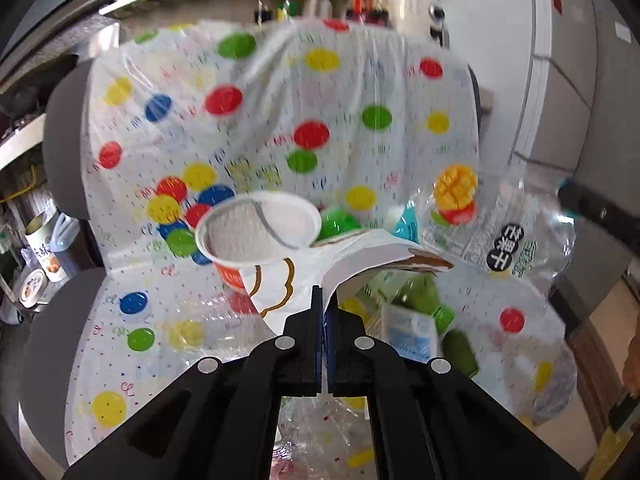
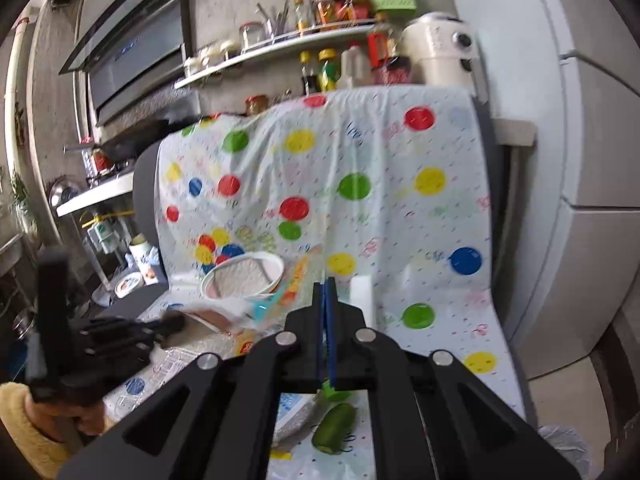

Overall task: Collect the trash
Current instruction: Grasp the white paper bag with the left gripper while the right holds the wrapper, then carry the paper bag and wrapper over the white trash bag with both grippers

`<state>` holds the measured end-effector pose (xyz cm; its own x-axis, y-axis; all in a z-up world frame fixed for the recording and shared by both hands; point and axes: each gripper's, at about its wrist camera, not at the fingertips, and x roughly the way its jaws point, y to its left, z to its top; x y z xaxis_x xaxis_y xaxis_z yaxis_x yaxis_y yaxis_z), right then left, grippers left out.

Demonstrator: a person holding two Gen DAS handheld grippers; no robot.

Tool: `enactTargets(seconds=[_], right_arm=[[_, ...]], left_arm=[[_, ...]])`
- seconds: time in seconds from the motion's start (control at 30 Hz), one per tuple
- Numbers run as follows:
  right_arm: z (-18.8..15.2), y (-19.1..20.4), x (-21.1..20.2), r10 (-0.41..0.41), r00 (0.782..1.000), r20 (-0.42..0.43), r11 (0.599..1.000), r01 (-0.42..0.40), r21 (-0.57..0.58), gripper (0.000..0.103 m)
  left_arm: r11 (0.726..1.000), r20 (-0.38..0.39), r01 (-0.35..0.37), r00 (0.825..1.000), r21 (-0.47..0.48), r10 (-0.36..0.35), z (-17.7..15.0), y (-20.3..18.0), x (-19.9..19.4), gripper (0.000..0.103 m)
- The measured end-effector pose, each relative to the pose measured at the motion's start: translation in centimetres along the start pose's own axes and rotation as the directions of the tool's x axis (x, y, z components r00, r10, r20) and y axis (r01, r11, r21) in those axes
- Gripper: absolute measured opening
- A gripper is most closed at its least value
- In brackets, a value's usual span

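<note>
My left gripper (image 1: 325,296) is shut on the peeled-back white lid flap (image 1: 376,250) of an orange paper cup (image 1: 260,228), which hangs lifted over the seat with its mouth towards the camera. The right wrist view shows the same cup (image 2: 244,276) ahead of my left gripper (image 2: 168,322). My right gripper (image 2: 326,286) is shut on the edge of a clear plastic bag (image 2: 296,276). That mango-printed bag (image 1: 496,232) stretches right to my right gripper (image 1: 576,200). Green bottles (image 1: 420,300) and a blue-white carton (image 1: 408,332) lie on the dotted sheet (image 1: 280,100).
The polka-dot sheet covers a dark chair (image 2: 144,184). A fridge (image 2: 580,160) stands close on the right and a bag-lined bin (image 2: 564,448) sits low beside it. A shelf of bottles (image 2: 320,68) and a range hood (image 2: 132,52) lie behind. A yellow sleeve (image 2: 24,420) holds the left gripper.
</note>
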<state>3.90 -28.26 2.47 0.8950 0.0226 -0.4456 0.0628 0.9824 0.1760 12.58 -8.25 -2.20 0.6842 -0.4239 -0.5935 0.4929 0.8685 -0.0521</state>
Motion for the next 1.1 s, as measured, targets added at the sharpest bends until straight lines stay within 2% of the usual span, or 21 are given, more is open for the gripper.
enactTargets(seconds=[0.03,0.1,0.27,0.4,0.57,0.8,0.93,1.1], right_arm=[[0.1,-0.4,-0.4,-0.008,1.000,0.006,1.000,0.008,0.006,0.002],[0.1,-1.0,-0.8,-0.018,1.000,0.002,1.000,0.018,0.018,0.002],[-1.0,-2.0,-1.2,-0.039,0.999,-0.025,0.999,0.039,0.020,0.002],[-1.9,-2.5,-0.6,-0.045,0.997,-0.060,0.999,0.045,0.013,0.002],[-2.0,-3.2,-0.2,-0.052,0.996,-0.068,0.999,0.053,0.012,0.002],[-1.7,-5.6,-3.2,-0.069,0.997,-0.023,0.997,0.070,0.023,0.002],[-2.3,-8.1,-6.3,-0.112,0.994,-0.006,0.993,0.112,0.024,0.002],[-4.5,-11.7,-10.0,-0.189,0.982,-0.014,0.981,0.190,0.035,0.002]], left_arm=[[1.000,0.011,-0.012,1.000,-0.011,0.013,0.4,-0.1,-0.6,0.001],[0.999,-0.030,-0.030,0.999,-0.012,0.030,0.6,-0.2,-0.4,0.002],[0.994,-0.123,0.031,0.991,-0.109,-0.045,-0.8,1.1,1.8,0.002],[0.989,-0.110,0.059,0.991,-0.134,-0.074,-1.6,0.8,1.6,0.001],[0.988,-0.050,0.084,0.995,-0.127,-0.091,-0.8,-1.0,-0.6,0.001],[0.981,0.044,0.149,0.989,-0.123,-0.145,0.6,-6.1,-3.5,0.001],[0.977,0.086,0.198,0.978,-0.080,-0.191,-0.1,-11.2,-3.7,0.001],[0.948,0.075,0.313,0.948,-0.058,-0.309,-2.4,-17.7,-1.7,0.001]])
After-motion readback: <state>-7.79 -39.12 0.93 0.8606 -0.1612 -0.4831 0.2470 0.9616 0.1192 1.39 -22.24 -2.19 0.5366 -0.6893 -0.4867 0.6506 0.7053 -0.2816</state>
